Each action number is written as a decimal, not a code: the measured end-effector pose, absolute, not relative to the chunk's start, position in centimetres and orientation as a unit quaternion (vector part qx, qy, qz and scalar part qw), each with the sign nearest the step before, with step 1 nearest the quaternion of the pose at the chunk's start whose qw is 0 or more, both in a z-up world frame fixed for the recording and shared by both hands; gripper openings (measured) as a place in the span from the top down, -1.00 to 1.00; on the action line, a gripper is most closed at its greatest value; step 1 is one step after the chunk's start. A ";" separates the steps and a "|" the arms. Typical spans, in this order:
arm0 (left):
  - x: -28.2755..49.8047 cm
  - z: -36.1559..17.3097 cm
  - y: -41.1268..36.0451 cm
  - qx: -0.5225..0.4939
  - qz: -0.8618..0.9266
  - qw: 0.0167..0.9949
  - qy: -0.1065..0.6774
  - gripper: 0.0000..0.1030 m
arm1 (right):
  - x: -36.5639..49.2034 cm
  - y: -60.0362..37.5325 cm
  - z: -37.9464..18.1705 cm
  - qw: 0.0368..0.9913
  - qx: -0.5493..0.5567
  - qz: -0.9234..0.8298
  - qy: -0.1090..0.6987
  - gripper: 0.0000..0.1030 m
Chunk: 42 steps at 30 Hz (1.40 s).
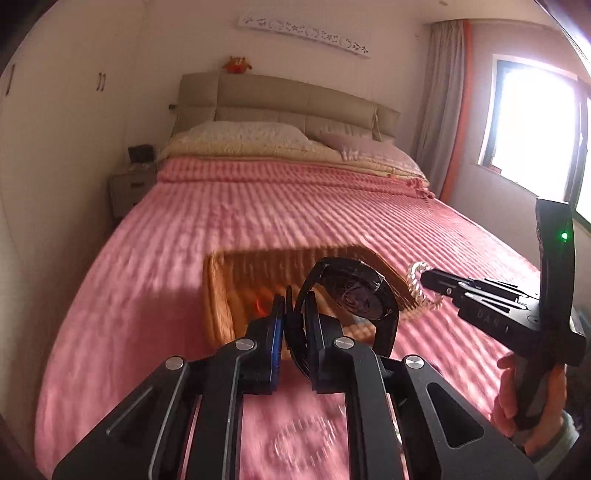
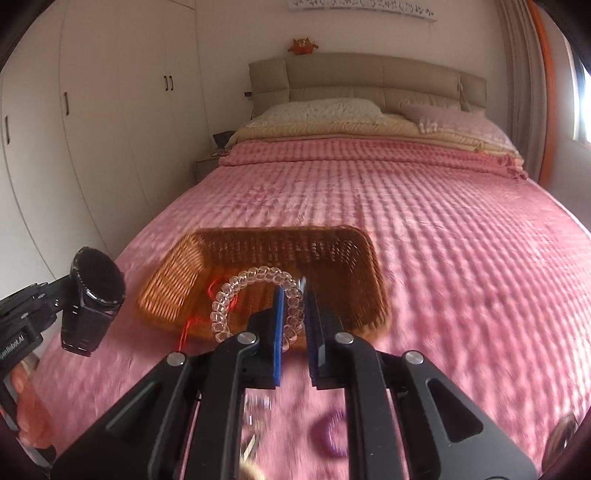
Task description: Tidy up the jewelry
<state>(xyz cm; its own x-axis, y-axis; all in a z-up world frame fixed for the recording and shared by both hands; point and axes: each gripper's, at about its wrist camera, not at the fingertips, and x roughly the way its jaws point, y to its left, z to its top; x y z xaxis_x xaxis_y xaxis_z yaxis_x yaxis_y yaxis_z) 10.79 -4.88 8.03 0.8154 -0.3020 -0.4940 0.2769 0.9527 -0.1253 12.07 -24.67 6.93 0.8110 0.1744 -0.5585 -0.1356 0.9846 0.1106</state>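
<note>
Wide pink ribbed bedspread fills the frame, running back to a cream folded blanket laid across the top of the bed. Two pillows sit there, a white textured pillow on the left, a pale pink pillow just beside it on the right. Behind them, the beige padded headboard, and perched on its top edge an orange plush toy. A long white decorative panel hangs on the wall above. White wardrobe doors line the left wall, a small nightstand near the bed. On the right, a bright window with grey-and-orange curtains.
</note>
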 end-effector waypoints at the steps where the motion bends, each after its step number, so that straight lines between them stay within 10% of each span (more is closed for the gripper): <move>1: 12.1 7.9 -5.2 -0.017 -0.141 0.954 0.263 0.82 | 13.2 -24.5 6.8 0.950 0.031 0.079 0.301 0.83; 22: 23.0 0.5 -7.6 0.032 -0.112 0.926 0.359 0.68 | 25.6 -22.5 -0.7 0.897 0.008 0.077 0.435 0.81; 29: 20.0 3.6 -6.4 0.000 -0.129 0.936 0.328 0.37 | 23.6 -23.0 0.9 0.897 0.030 0.100 0.430 0.33; 42: 7.6 8.3 -3.0 -0.071 -0.190 0.938 0.281 0.30 | 10.4 -23.1 7.3 0.922 0.019 0.137 0.361 0.31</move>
